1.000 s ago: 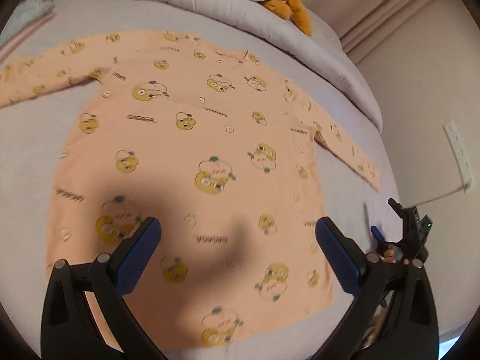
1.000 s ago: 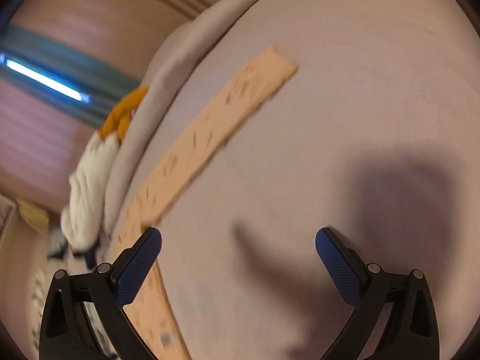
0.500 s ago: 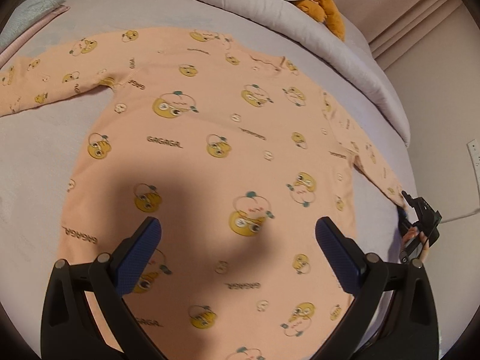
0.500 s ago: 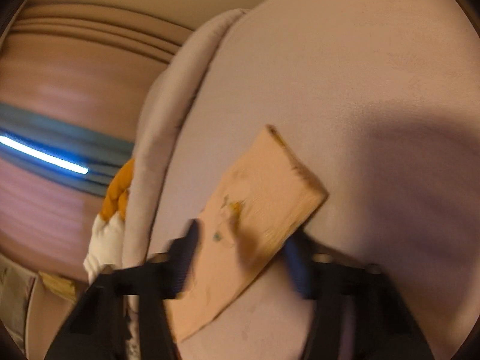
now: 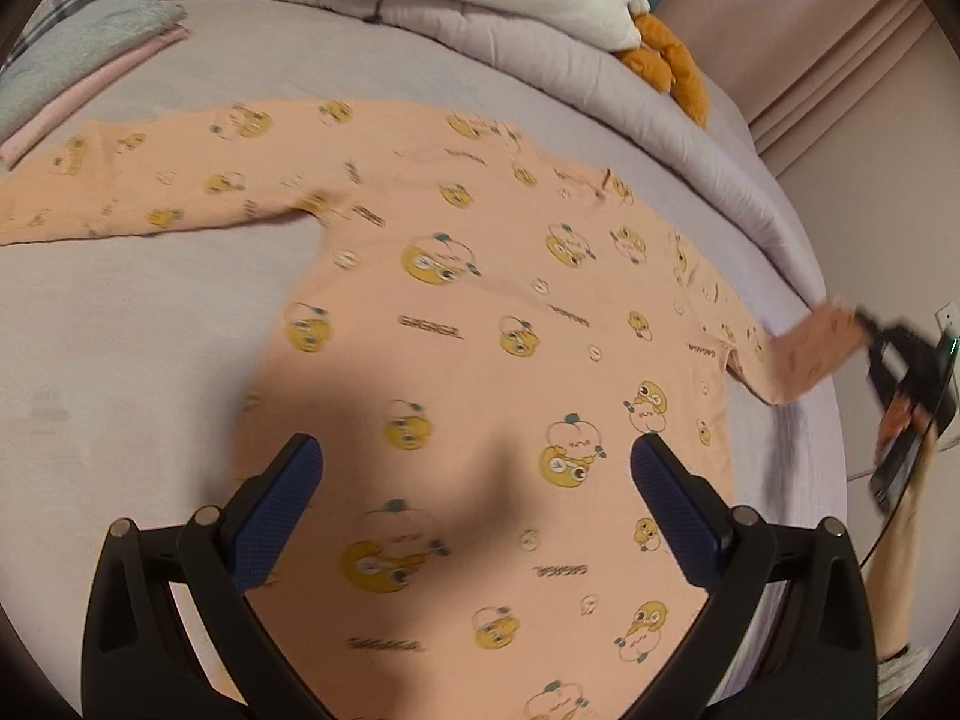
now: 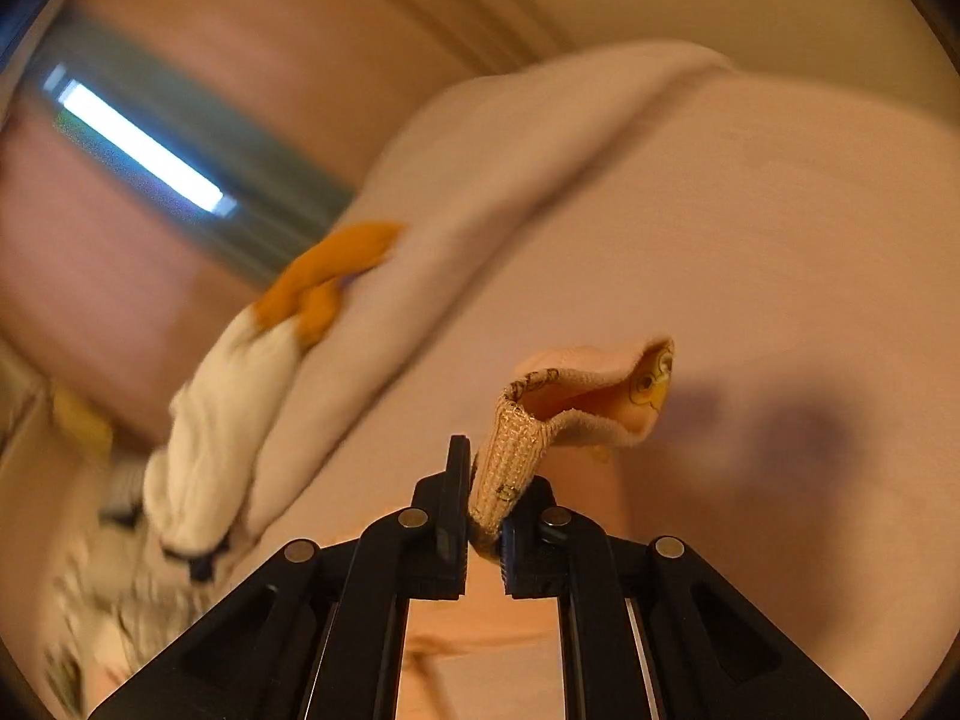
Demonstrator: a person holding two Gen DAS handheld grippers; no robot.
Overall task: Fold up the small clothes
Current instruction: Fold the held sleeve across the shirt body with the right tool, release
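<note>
A peach long-sleeved shirt [image 5: 480,330] with yellow cartoon prints lies flat on the lilac bed sheet [image 5: 120,330], both sleeves spread out. My left gripper [image 5: 477,456] hovers open over the shirt's lower body, with nothing between its blue pads. At the right edge of the left wrist view, my right gripper [image 5: 882,342] holds the end of the right sleeve [image 5: 810,348] raised off the bed. In the right wrist view its jaws are closing on the ribbed cuff [image 6: 510,450], which the pads of the right gripper [image 6: 486,480] pinch; the cuff's opening curls over above them.
A rolled lilac quilt [image 5: 660,138] runs along the far side of the bed, with a white and orange plush [image 5: 660,54] on it. Folded grey and pink clothes [image 5: 78,60] lie at the far left. A wall and socket [image 5: 948,315] stand at the right.
My right gripper went from wide open over the sleeve to pinching its cuff, then lifted it off the sheet. My left gripper drifted left over the shirt, staying open.
</note>
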